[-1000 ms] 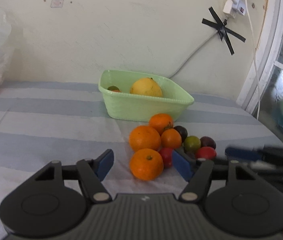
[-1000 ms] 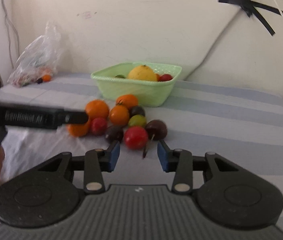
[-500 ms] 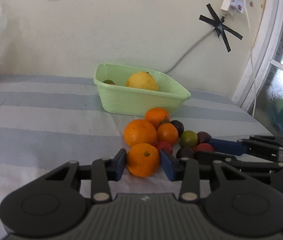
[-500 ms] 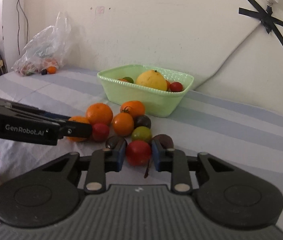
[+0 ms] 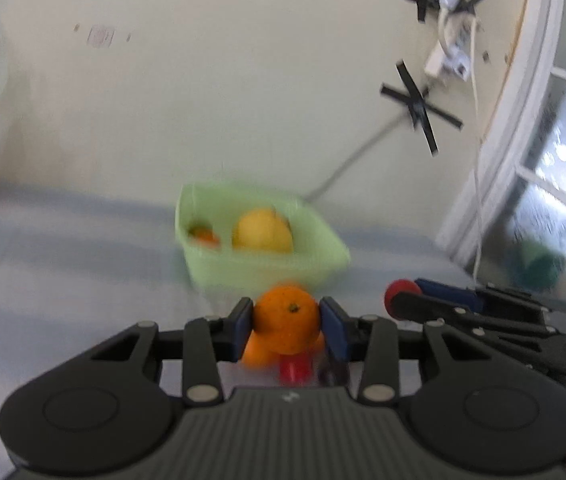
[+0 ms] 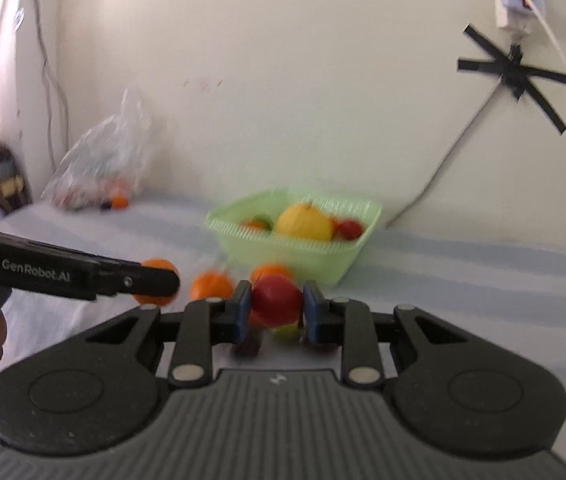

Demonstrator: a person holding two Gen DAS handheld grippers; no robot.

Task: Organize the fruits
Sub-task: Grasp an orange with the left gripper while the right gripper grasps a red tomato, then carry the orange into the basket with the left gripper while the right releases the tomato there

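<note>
Both tongs lifted since earlier, left tongs [image 5: 286,326] clamping orange [image 5: 286,323], stem-end facing camera, right tongs [image 6: 277,309] clamping red tomato [image 6: 276,300]

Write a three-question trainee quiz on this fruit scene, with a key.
1. True or false: the left gripper is shut on an orange.
2. What does the right gripper hold? A) lemon B) red fruit C) bag
3. What colour is the basket?

Key:
1. True.
2. B, the red fruit.
3. Light green.
</note>
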